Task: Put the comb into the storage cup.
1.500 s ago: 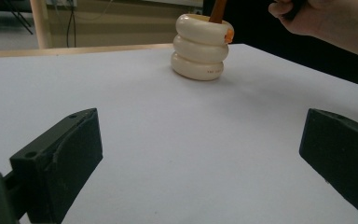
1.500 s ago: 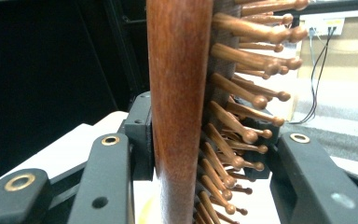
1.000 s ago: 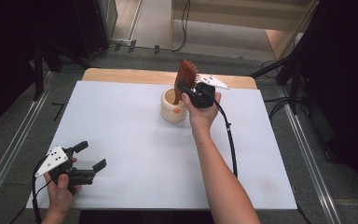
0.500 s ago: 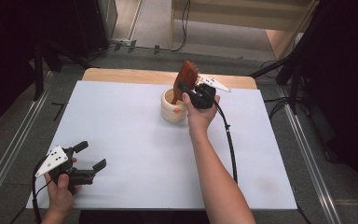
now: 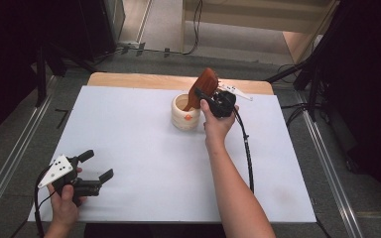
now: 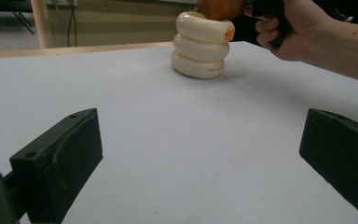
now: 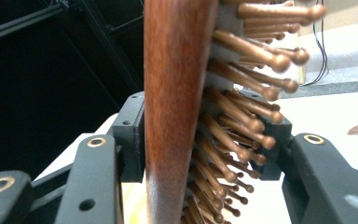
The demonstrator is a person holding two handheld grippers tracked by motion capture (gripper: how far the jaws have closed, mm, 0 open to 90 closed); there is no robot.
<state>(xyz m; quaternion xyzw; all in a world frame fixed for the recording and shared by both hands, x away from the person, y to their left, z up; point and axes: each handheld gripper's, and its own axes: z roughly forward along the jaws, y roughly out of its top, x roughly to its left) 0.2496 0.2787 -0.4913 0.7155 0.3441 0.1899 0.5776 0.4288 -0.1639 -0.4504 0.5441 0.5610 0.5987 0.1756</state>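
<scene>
The right claw (image 5: 204,95) has a wooden hairbrush (image 5: 202,88) standing between its jaws: in the right gripper view the left jaw lies flat against the smooth brown back of the hairbrush (image 7: 177,107), while the right jaw sits among the ends of the round-tipped bristles (image 7: 242,126). The jaws have just been opening a little around it, and whether the right pad presses on those bristles I cannot tell. From the high view the brush leans up and away from the claw, its head above the jaws and its lower end going down into a cream holder (image 5: 185,112) shaped like three stacked rings, which stands just beside the claw on its left. The hand (image 5: 217,124) carrying this claw comes in from the near side, and its black cable (image 5: 247,153) trails back across the white table (image 5: 144,148). Beyond the claw, on the bare wooden edge of the table, lies a small pale thing too blurred to name. Well apart, at the near left corner, the left claw (image 5: 98,166) rests low over the table with its jaws spread wide and nothing between them; in the left gripper view the holder (image 6: 200,49) stands far ahead of those jaws, with the brush end (image 6: 220,8) poking into its top.
</scene>
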